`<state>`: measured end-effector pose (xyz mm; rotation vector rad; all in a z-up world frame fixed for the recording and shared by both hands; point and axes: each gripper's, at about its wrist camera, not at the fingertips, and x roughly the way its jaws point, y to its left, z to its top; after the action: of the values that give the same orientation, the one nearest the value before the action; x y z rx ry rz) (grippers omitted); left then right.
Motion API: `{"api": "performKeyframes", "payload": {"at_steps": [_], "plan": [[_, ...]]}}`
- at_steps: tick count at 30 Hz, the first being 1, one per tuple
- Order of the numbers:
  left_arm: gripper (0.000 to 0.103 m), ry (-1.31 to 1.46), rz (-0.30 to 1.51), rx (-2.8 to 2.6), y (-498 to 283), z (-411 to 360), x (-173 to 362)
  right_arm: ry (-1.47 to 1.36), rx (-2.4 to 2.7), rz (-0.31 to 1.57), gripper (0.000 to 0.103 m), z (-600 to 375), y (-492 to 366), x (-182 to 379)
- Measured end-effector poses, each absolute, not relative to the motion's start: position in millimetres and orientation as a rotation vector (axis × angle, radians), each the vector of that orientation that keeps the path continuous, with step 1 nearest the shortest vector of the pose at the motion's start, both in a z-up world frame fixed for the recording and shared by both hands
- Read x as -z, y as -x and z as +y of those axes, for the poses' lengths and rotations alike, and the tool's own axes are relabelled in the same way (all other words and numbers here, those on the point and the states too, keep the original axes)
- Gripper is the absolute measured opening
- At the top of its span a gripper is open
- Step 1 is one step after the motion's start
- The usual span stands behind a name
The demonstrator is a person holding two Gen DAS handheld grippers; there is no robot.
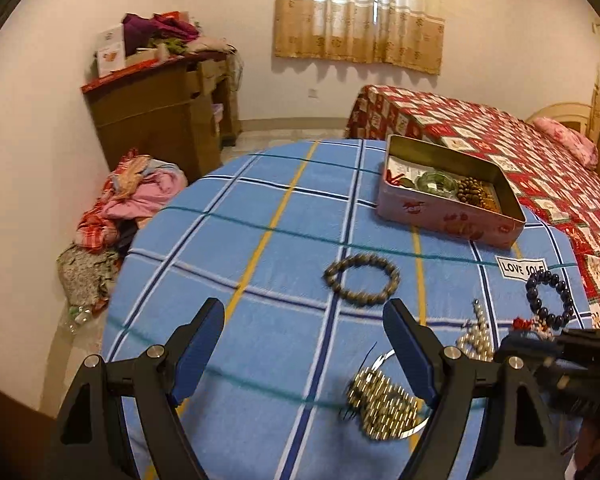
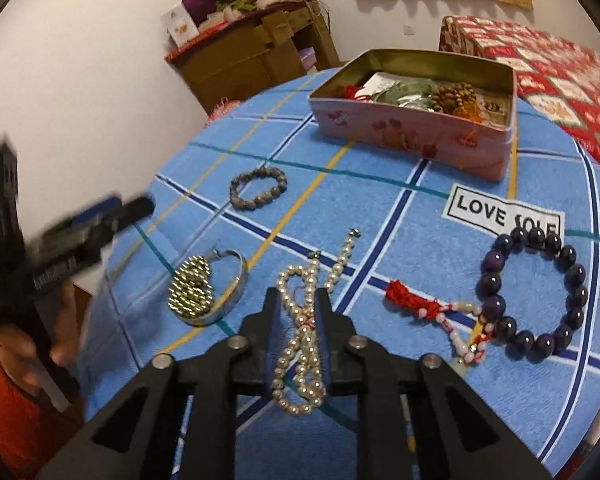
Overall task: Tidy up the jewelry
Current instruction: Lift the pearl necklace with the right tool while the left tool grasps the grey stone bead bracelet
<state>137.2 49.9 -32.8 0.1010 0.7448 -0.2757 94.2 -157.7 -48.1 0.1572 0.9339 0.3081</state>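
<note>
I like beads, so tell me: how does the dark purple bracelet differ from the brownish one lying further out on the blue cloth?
The dark purple bracelet has large, glossy beads; the brownish bracelet has smaller, duller, mottled beads. The purple ring looks wider overall. The purple one lies against a red-tasselled charm string; the brownish one lies alone, nothing touching it. Both are closed bead loops lying flat on the blue cloth, outside the tin.
</note>
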Motion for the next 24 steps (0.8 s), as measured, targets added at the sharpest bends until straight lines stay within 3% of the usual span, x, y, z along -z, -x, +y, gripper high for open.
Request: {"api": "performKeyframes", "payload": {"at_steps": [5, 6, 7, 14, 16, 18, 19, 21, 22, 24], "plan": [[0.082, -0.08, 0.815, 0.349, -164.9, 28.4, 43.3, -0.066, -0.287, 0.921, 0.031, -149.8, -94.0, 59.9], [0.082, -0.073, 0.835, 0.363, -172.4, 21.9, 47.5, -0.052, -0.289, 0.923, 0.031, -149.8, -93.7, 59.5], [0.082, -0.071, 0.848, 0.37, -176.2, 17.1, 50.4, -0.026, -0.283, 0.927, 0.016, -149.1, -94.2, 59.5], [0.082, -0.094, 0.984, 0.38, -205.4, -9.6, 73.7, -0.169, -0.305, 0.901, 0.015, -173.9, -85.9, 45.5], [0.082, -0.078, 1.009, 0.378, -210.4, -11.8, 79.8, -0.222, -0.319, 0.867, 0.003, -180.9, -81.3, 35.5], [0.08, -0.108, 0.987, 0.351, -211.1, -16.2, 81.3, -0.261, -0.329, 0.84, 0.005, -185.7, -79.7, 26.6], [0.074, -0.143, 0.967, 0.337, -210.4, -18.7, 81.5, -0.262, -0.328, 0.83, 0.005, -186.2, -80.1, 23.6], [0.047, -0.173, 0.933, 0.362, -208.6, -20.9, 79.7, -0.256, -0.327, 0.818, 0.005, -186.6, -80.5, 19.0], [0.042, -0.18, 0.93, 0.362, -207.7, -21.4, 78.7, -0.26, -0.33, 0.817, 0.005, -186.1, -82.2, 18.4], [0.017, -0.181, 0.923, 0.373, -207.1, -18.6, 77.5, -0.266, -0.34, 0.803, 0.005, -185.1, -81.2, 18.0]]}}
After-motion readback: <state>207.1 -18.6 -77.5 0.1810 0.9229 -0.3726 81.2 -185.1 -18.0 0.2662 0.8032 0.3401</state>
